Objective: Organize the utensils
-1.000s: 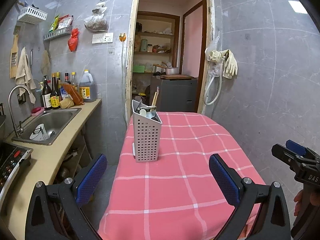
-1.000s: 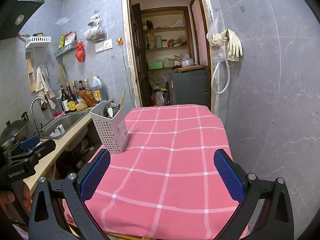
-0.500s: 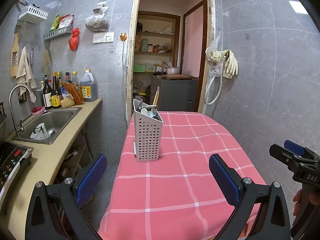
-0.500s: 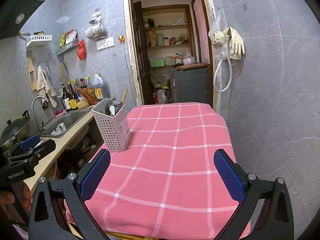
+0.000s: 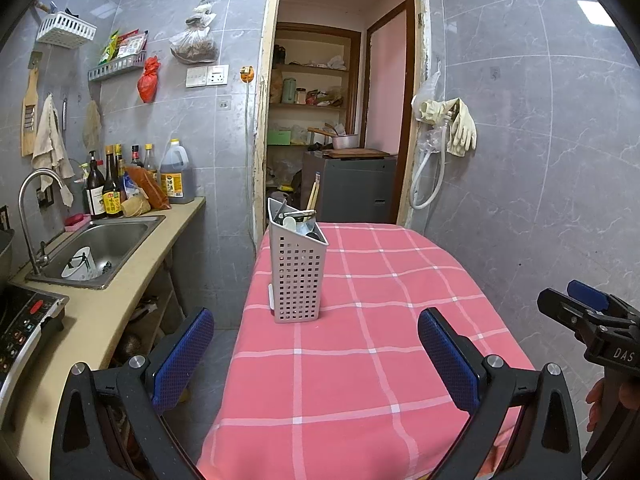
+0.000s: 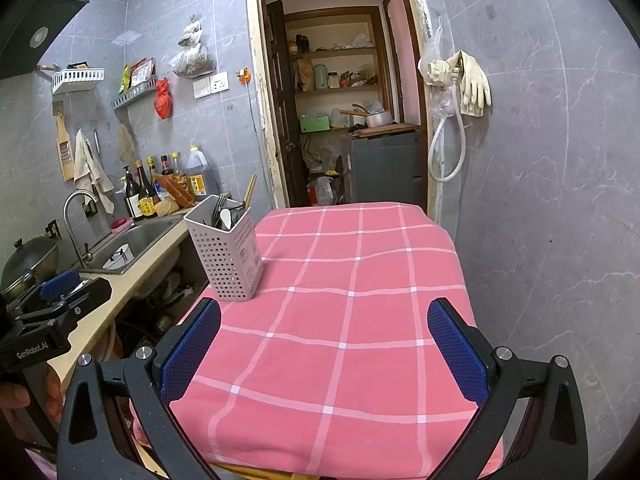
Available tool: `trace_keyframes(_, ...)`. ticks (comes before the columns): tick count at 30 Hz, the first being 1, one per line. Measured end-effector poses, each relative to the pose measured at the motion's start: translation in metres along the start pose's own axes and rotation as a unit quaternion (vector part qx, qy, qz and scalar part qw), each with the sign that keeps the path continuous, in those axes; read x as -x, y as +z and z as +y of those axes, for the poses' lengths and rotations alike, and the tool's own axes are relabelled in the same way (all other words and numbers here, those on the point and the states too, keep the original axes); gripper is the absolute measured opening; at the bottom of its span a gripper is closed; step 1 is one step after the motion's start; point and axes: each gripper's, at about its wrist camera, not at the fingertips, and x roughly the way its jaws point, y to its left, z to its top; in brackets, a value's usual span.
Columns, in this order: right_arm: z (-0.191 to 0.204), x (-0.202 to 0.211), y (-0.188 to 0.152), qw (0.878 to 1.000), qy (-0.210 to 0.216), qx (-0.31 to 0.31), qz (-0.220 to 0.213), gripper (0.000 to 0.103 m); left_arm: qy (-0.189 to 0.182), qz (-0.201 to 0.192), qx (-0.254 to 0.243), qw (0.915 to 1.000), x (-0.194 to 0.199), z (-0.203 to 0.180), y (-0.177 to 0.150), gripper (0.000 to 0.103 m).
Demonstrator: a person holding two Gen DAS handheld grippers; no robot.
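From the left wrist, the left gripper [image 5: 316, 354] hangs spread wide and empty; the perforated plastic utensil holder [image 5: 297, 272] stands at twelve o'clock on the pink checked tablecloth [image 5: 360, 360]. It looks tall and light, so a knock could tip it.

From the right wrist, the right gripper [image 6: 324, 348] gapes empty; the utensil holder [image 6: 226, 254] sits at ten o'clock near the cloth's edge, with mixed utensils [image 6: 226, 212] bristling out.
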Motion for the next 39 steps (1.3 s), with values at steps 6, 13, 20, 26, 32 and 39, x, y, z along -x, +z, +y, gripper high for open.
trace_keyframes(6,0.0029,-0.0004,-0.0022,1.0,0.001,0.001,0.001,0.102,0.004,-0.001,0.0,1.0,0.0,0.0027,-0.0003,0.103)
trace_keyframes(13,0.0032,-0.0004,-0.0017,1.0,0.001,0.0,0.002,0.102,0.005,0.0,0.001,1.0,0.0001,0.0039,-0.0008,0.103)
trace_keyframes(20,0.0038,-0.0002,-0.0033,1.0,0.002,0.0,0.003,0.102,0.005,0.0,0.001,1.0,0.0001,0.005,-0.0007,0.103)
trace_keyframes(26,0.0047,0.0003,-0.0036,1.0,0.001,0.0,0.004,0.102,0.005,0.0,0.0,1.0,-0.0003,0.0056,-0.0001,0.103)
trace_keyframes(32,0.0051,0.0008,-0.0031,1.0,0.001,0.0,0.003,0.102,0.009,0.001,0.0,1.0,0.0005,0.0082,-0.0035,0.103)
trace_keyframes(39,0.0052,0.0007,-0.0021,1.0,0.001,0.0,0.005,0.102,0.008,0.001,0.0,1.0,0.0002,0.0089,-0.0031,0.103)
